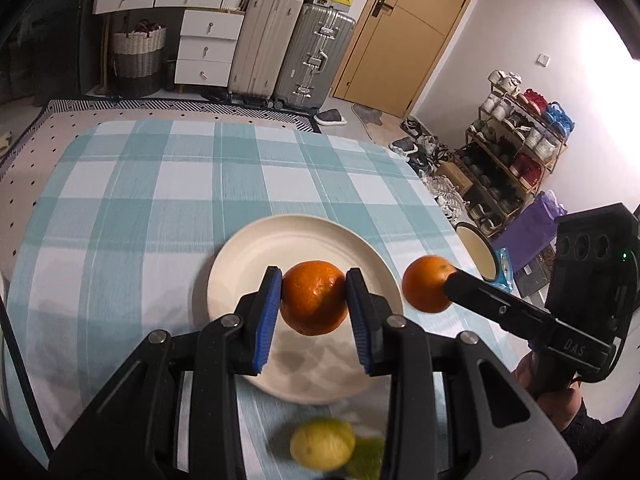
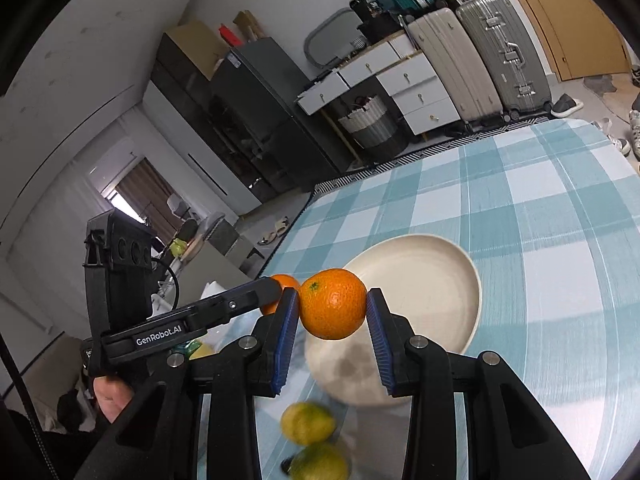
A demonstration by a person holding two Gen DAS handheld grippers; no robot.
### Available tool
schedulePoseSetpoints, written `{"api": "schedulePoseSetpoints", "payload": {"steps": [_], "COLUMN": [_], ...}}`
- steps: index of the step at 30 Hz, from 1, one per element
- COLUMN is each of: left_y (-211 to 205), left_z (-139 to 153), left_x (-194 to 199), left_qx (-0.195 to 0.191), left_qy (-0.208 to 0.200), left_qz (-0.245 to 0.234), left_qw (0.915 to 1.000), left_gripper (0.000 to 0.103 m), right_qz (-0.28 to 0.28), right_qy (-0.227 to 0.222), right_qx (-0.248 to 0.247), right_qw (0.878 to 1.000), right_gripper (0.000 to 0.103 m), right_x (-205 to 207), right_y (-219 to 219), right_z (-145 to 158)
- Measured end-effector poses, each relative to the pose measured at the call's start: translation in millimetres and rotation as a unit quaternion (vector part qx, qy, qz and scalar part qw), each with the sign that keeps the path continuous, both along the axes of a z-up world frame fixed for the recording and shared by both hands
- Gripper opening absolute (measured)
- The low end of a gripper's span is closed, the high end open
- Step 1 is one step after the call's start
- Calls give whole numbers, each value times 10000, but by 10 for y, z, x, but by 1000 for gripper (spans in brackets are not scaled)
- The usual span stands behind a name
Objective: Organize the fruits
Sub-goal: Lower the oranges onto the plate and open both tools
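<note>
In the left wrist view my left gripper [image 1: 314, 280] is shut on an orange [image 1: 314, 304], which hangs above the near part of a cream plate [image 1: 280, 248]. To its right, my right gripper [image 1: 450, 280] carries a second orange [image 1: 424, 284] just off the plate's right rim. In the right wrist view that gripper [image 2: 333, 298] clamps its orange [image 2: 333, 312] between blue pads over the plate's [image 2: 424, 264] left edge. The left gripper [image 2: 276, 286] with its orange [image 2: 282, 282] shows close on the left. Two yellow-green citrus fruits [image 1: 322, 444] [image 2: 308, 422] lie blurred on the cloth near me.
The table wears a teal and white checked cloth [image 1: 160, 208]. A cream bowl with a dark rim [image 1: 478, 254] sits past the table's right edge. Suitcases [image 1: 312, 64], white drawers [image 1: 208, 48] and a shoe rack [image 1: 516, 160] stand beyond. A hand [image 1: 560, 396] grips the right tool.
</note>
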State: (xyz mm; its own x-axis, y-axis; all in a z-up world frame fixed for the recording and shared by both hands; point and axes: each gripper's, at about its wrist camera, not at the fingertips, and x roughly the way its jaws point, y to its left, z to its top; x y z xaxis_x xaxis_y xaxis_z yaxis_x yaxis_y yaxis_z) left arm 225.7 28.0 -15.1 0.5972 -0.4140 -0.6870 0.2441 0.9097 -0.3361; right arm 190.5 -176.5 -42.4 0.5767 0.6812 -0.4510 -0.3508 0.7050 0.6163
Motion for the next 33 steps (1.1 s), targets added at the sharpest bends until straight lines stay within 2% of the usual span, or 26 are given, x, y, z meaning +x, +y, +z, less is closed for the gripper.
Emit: {"api": "schedulePoseSetpoints", "payload": {"steps": [5,9,11,13,16,18,19,20,22,23,31,33], "left_y": [-57,-111,-131,-137,-157,-144,-125,-107,-80,-66,17,25], "left_z": [-149,-350,-479,-593,-654,-652,-652,-647,-608,-578,-248,-166], "left_x": [354,541,651,727,759,751,755,751,717,690,273,118], "left_qx": [-6,-24,35,37,197,206,180,170,231,239,415,501], "left_qy": [142,320,462,561,450,442,450,456,441,394,23,-70], "left_qz": [-33,-63,-12,17,71,110,155,201,265,286,421,468], "left_qw": [9999,9995,9989,9984,9988,9987,9987,9986,9984,9985,9982,9976], "left_gripper": [30,30,30,30,30,34,42,48,53,53,53,56], "right_qz": [11,75,-20,-53,-181,-248,-264,-286,-364,-406,-543,-600], "right_qy": [11,204,259,405,550,607,610,613,598,564,165,27], "right_qx": [-74,-155,-360,-321,-180,-177,-163,-160,-128,-112,-301,-419], "right_qw": [10000,9996,9990,9987,9982,9977,9977,9976,9975,9975,9979,9973], "right_gripper": [35,35,35,35,36,36,37,40,46,50,51,53], "right_x": [297,410,448,491,522,512,503,489,440,407,43,-58], "right_y": [40,128,149,133,54,23,7,-11,-65,-91,-175,-173], "right_z": [-52,-227,-338,-452,-567,-593,-595,-592,-565,-541,-221,-125]}}
